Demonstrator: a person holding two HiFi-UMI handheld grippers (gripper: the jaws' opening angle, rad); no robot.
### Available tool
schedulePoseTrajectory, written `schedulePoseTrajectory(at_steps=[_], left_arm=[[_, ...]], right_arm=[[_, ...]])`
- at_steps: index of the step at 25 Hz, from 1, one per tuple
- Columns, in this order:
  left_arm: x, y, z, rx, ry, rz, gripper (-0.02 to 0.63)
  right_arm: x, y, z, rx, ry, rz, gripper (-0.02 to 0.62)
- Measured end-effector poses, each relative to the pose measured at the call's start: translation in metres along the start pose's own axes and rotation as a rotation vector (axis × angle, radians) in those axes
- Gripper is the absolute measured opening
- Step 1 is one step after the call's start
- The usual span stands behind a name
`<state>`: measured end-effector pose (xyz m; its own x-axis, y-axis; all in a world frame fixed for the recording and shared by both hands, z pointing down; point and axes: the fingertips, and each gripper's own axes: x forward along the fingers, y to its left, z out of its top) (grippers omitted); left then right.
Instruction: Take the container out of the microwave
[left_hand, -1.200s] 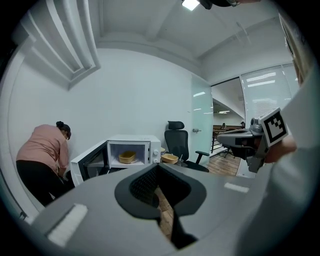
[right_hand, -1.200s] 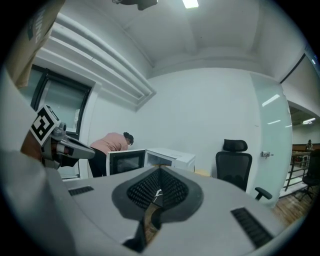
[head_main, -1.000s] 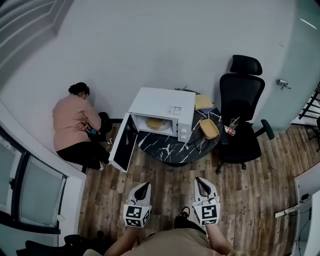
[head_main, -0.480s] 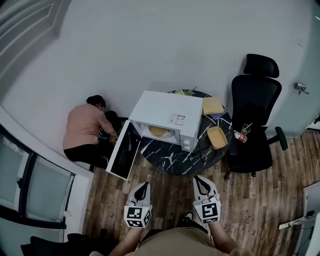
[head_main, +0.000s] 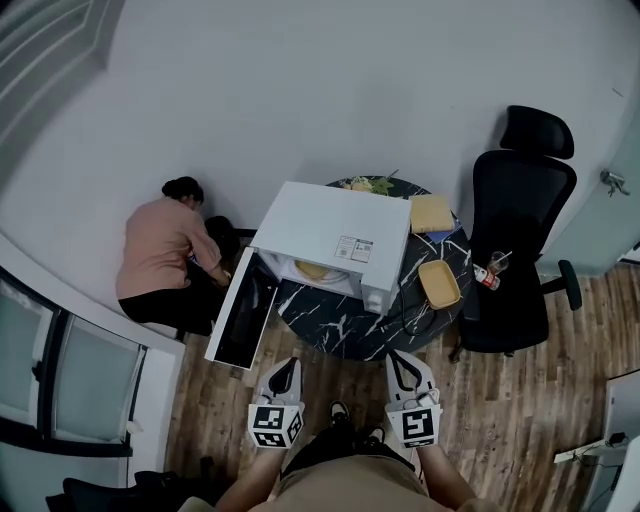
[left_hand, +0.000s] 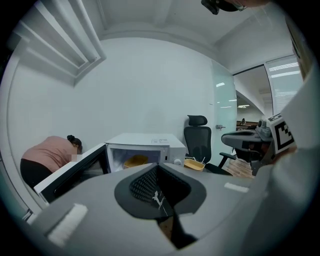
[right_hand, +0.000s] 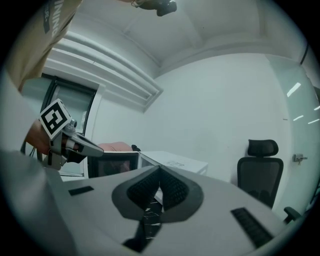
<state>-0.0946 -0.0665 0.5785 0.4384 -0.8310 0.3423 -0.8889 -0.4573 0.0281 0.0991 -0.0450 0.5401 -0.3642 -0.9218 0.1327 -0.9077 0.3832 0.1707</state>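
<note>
Closing on the table (head_main: 345, 322), the wearer of the two grippers has stepped forward in the past second. The white microwave (head_main: 330, 232) now stands a short way ahead of both sets of tips, with less wooden floor (head_main: 215, 400) between than a moment ago. The left gripper (head_main: 288, 372) and the right gripper (head_main: 402, 362) have travelled with the stride, side by side and pointing at the oven. Each has its jaws pressed fully together and holds nothing.

The microwave door (head_main: 240, 318) hangs wide open, ahead and to the left of the left gripper. The yellow container (head_main: 312, 270) sits untouched in the lit cavity, straight ahead of the left gripper and ahead-left of the right one. A similar tray (head_main: 440, 283) lies on the table beyond the right gripper, outside the oven.

The approach looks nearly done, but the lift has not begun. Neither gripper is within the cavity, and the jaws would have to part before they could take the container's rim. With the door already open, nothing appears to block the reach.
</note>
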Motion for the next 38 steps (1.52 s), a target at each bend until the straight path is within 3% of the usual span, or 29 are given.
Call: schedulePoseTrajectory(at_steps=[5, 11, 21, 30, 38], left_arm=[[0.043, 0.024, 0.013, 0.037, -0.027, -0.05, 0.005], [0.084, 0.057, 0.021, 0.165, -0.005, -0.125, 0.003], [0.136, 0.084, 0.021, 0.165, 0.031, -0.193, 0.003], [0.18, 0.066, 0.025, 0.162, 0.065, -0.194, 0.005], [0.234, 0.054, -0.012, 0.214, 0.146, -0.155, 0.067]], right_arm=[[0.036, -0.004, 0.009, -0.023, 0.007, -0.032, 0.008], [0.079, -0.007, 0.035, 0.002, -0.021, -0.054, 0.008], [0.128, -0.032, 0.037, -0.005, 0.012, -0.102, 0.008], [0.16, -0.07, 0.031, 0.019, -0.03, -0.028, 0.008], [0.168, -0.102, 0.024, -0.01, -0.027, 0.072, 0.008]])
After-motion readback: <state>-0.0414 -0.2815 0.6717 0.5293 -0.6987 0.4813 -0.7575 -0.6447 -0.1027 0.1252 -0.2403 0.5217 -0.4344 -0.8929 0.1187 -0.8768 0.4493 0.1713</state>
